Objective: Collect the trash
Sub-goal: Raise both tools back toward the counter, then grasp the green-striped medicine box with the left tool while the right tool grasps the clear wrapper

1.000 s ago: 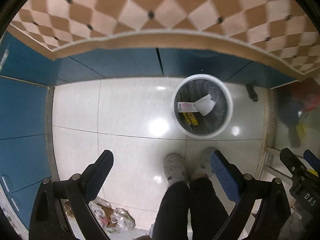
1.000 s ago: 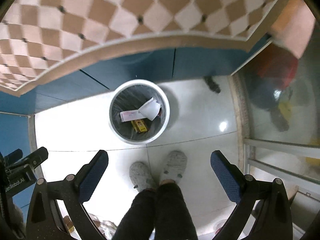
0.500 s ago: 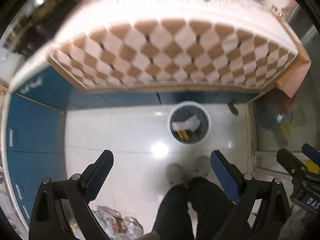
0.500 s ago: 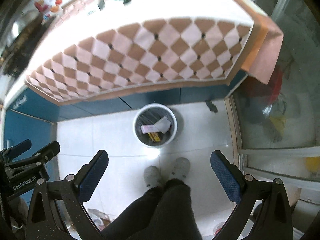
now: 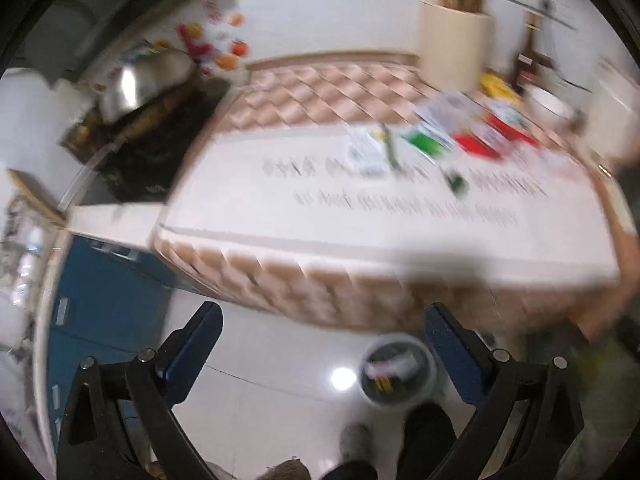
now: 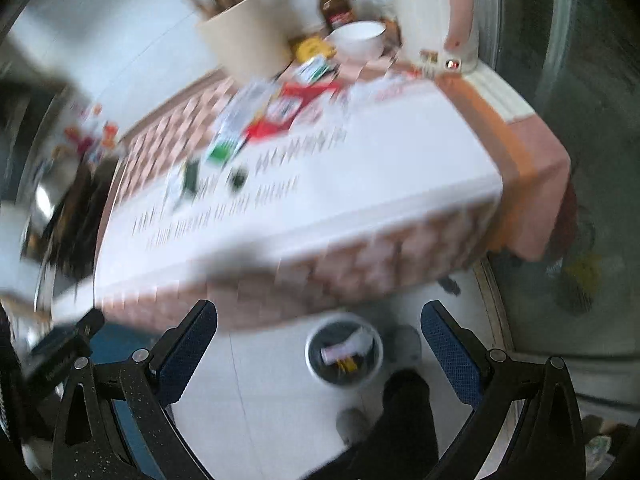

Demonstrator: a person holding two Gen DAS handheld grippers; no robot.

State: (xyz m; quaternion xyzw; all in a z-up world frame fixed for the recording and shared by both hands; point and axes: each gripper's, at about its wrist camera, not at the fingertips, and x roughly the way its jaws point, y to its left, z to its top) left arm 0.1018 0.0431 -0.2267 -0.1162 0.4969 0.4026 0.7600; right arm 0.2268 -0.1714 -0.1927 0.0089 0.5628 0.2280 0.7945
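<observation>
Both views are smeared by motion blur, so small detail is hard to read. The left gripper [image 5: 322, 342] has its blue-padded jaws spread wide with nothing between them, and the right gripper [image 6: 318, 340] is likewise spread wide and empty. Beyond them lies the surface [image 5: 400, 216], covered in a cloth that is white on top with a brown and white chequered border hanging over the near edge. The remaining trash [image 5: 452, 140] lies scattered over the far right part of that surface: a pale packet, a green wrapper, red wrappers and a small dark scrap nearer the front, each too blurred to identify further. Behind it stand a cream utensil holder [image 5: 454, 52], a dark bottle [image 5: 528, 56] and a white bowl [image 6: 358, 40], with a white kettle [image 6: 436, 12] at the far right corner. On the pale tiled floor below the near edge sits the round white bin [image 6: 344, 354], lined in dark plastic and holding paper and a yellow item. The person's dark trouser leg [image 6: 404, 408] and a grey slipper [image 6: 350, 420] are just beside the bin.
</observation>
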